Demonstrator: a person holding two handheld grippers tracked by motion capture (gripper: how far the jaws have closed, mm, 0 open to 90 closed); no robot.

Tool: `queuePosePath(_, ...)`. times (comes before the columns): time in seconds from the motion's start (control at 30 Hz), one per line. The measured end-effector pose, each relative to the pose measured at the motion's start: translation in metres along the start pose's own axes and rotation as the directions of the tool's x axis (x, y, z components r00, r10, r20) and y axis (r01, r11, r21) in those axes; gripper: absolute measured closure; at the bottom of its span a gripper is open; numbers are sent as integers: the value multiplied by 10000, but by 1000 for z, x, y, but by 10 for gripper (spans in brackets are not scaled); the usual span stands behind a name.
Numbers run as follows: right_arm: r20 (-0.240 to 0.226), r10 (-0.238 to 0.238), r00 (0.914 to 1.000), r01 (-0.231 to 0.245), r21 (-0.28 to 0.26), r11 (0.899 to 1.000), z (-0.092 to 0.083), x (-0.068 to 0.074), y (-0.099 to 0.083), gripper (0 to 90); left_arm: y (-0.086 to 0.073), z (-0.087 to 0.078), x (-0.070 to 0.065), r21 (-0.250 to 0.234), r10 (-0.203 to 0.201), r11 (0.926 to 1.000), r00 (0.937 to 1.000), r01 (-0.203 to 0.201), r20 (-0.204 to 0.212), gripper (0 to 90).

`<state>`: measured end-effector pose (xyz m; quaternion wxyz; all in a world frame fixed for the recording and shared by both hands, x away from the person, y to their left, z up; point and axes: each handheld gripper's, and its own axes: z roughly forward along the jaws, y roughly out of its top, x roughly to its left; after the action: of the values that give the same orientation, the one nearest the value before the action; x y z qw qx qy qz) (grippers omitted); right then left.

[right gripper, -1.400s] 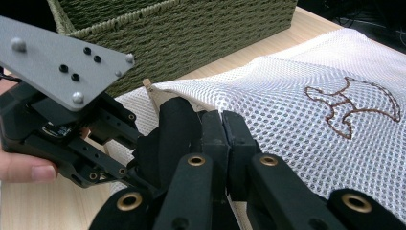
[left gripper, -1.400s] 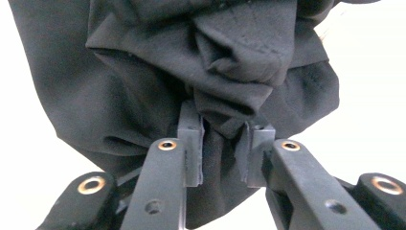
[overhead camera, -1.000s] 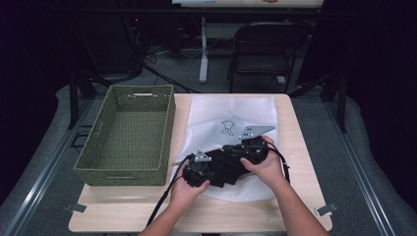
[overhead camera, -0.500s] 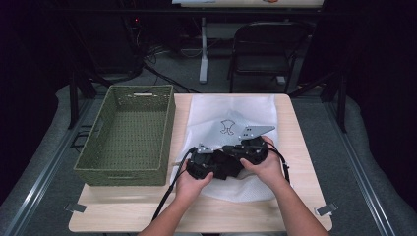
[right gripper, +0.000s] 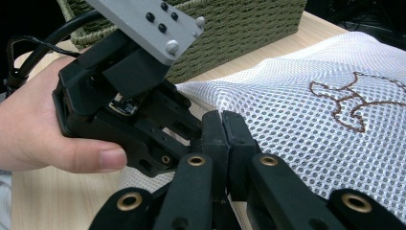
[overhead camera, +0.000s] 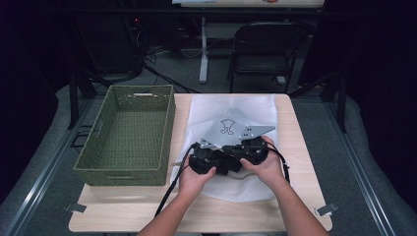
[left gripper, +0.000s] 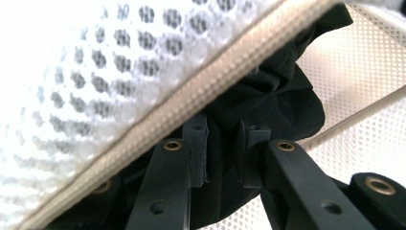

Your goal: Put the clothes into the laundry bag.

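A white mesh bag (overhead camera: 231,110) with a brown emblem (overhead camera: 227,127) lies on the wooden table (overhead camera: 123,206). Both grippers meet at its near left edge. My left gripper (left gripper: 224,153) reaches under the bag's zipper edge (left gripper: 215,81) and is shut on a bunched black cloth (left gripper: 268,105) inside. In the high view it is the left gripper (overhead camera: 219,160), held by a hand (right gripper: 48,129). My right gripper (right gripper: 222,127) is shut with its jaws pressed together on the mesh bag's (right gripper: 311,110) edge. From above, this right gripper (overhead camera: 238,152) sits just right of the other.
A green woven basket (overhead camera: 130,132) stands along the table's left side, close to the bag. Black cables trail from the grippers toward the front edge. A dark chair (overhead camera: 268,44) stands beyond the far side of the table.
My left gripper has shifted a little away from the person, closer to the right one. The right gripper has kept its place.
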<state>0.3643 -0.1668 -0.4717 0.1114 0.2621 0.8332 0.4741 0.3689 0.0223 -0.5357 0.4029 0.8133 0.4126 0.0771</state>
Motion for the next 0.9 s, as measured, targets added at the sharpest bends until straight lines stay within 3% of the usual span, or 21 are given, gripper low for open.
queuePosePath(0.43,-48,-56,10000,57,81,10000,2,2,0,894,2,8,5,-396,-451,9982,9989,444,-150,781)
queuePosePath(0.6,-54,107,9999,-107,125,9999,4,-2,-3,894,1,15,6,-398,-351,9986,9990,340,-275,760)
queuePosePath(0.67,-36,74,10000,-73,171,9998,4,-2,-4,893,0,15,5,-425,-463,9981,9986,452,-242,749)
queuePosePath(0.77,-13,54,10000,-54,196,9998,5,-2,-4,893,-1,14,4,-426,-207,9989,9993,194,-302,705)
queuePosePath(0.9,7,101,9999,-101,149,9998,4,-3,-4,893,-3,11,6,-447,-338,9985,9992,328,-215,637)
